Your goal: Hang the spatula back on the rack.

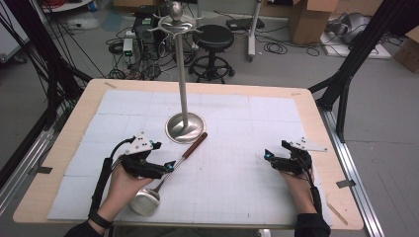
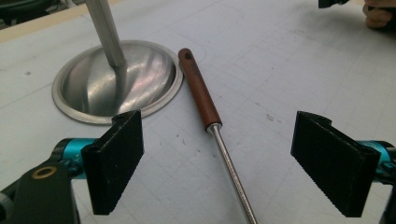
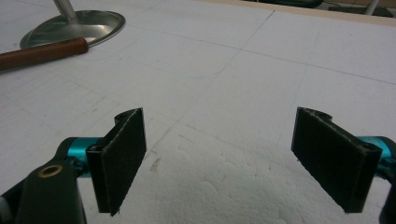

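Nothing lifted yet: ladle (image 1: 165, 178) lies flat on the worktop (image 1: 316, 113), handle tip beside the stand (image 1: 185, 126) base, left claw (image 2: 219, 156) spread astride its shaft, right claw (image 3: 233, 158) spread, idle well apart; hanging presumably remains.

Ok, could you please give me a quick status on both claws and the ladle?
Left claw open, straddling ladle shaft. Right claw open, over bare mat. Stand base beside handle tip.

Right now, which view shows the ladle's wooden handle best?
The left gripper view: the wooden handle lies close, hanging hole visible. The high view shows the whole ladle, small; the right gripper view catches the handle's end at its edge.
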### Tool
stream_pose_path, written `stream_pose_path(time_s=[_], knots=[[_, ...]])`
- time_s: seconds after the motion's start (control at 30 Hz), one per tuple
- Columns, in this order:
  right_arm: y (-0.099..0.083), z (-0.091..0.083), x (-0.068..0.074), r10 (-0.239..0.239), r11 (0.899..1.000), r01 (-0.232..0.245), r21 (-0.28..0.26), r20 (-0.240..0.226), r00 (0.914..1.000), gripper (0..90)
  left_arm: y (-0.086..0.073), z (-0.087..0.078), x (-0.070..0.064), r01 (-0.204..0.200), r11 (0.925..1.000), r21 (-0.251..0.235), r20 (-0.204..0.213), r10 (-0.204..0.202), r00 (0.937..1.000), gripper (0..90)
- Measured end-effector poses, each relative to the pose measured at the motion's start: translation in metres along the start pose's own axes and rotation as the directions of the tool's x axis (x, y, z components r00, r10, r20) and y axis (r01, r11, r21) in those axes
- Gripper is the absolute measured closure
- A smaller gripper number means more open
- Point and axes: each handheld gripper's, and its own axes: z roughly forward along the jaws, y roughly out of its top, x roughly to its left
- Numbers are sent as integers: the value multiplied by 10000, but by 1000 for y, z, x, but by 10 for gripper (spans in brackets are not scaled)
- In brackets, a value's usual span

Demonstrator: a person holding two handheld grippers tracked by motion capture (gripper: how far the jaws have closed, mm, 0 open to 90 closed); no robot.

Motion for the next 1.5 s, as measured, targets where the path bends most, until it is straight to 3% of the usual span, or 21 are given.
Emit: stream_pose_path(time_s=[0.27, 0.5, 0.8, 0.83, 0.87, 0.93, 0.97, 1.17, 1.23, 1.3, 1.5], knots=[[0, 0, 0, -75, 10000, 75, -12, 19, 10000, 173, -1, 17, -12, -177, 9945, 1035, -83, 186, 9998, 213], [0, 0, 0, -20, 10000, 20, 15, 5, 10000, 173, -3, 28, -18, -288, 9845, 1728, -197, 326, 9993, 337], [0, 0, 0, -47, 10000, 47, 5, -2, 10000, 174, -5, 38, -21, -46, 9617, 2741, -460, 179, 9988, 457], [0, 0, 0, -66, 10000, 66, -2, 14, 10000, 174, -5, 38, -21, -46, 9617, 2741, -460, 179, 9988, 465], [0, 0, 0, -64, 10000, 64, -6, 15, 10000, 174, -6, 40, -21, -37, 9545, 2983, -397, 162, 9991, 486], [0, 0, 0, -68, 10000, 68, -4, 13, 10000, 174, -6, 41, -21, -22, 9518, 3068, -418, 157, 9990, 534], [0, 0, 0, -11, 10000, 11, 10, 8, 10000, 174, -7, 45, -22, 13, 9402, 3407, -629, 214, 9978, 555], [0, 0, 0, -13, 10000, 13, 15, 7, 10000, 174, -6, 46, -22, 316, 9345, 3547, -682, -79, 9976, 589], [0, 0, 0, -38, 10000, 38, 0, 6, 10000, 174, -6, 46, -23, 353, 9333, 3575, -703, -107, 9975, 629], [0, 0, 0, -28, 10000, 28, 13, 3, 10000, 174, -4, 47, -23, 376, 9292, 3677, -681, -135, 9976, 725], [0, 0, 0, -56, 10000, 56, 20, -7, 10000, 174, -4, 48, -23, 448, 9279, 3702, -720, -194, 9972, 776]])
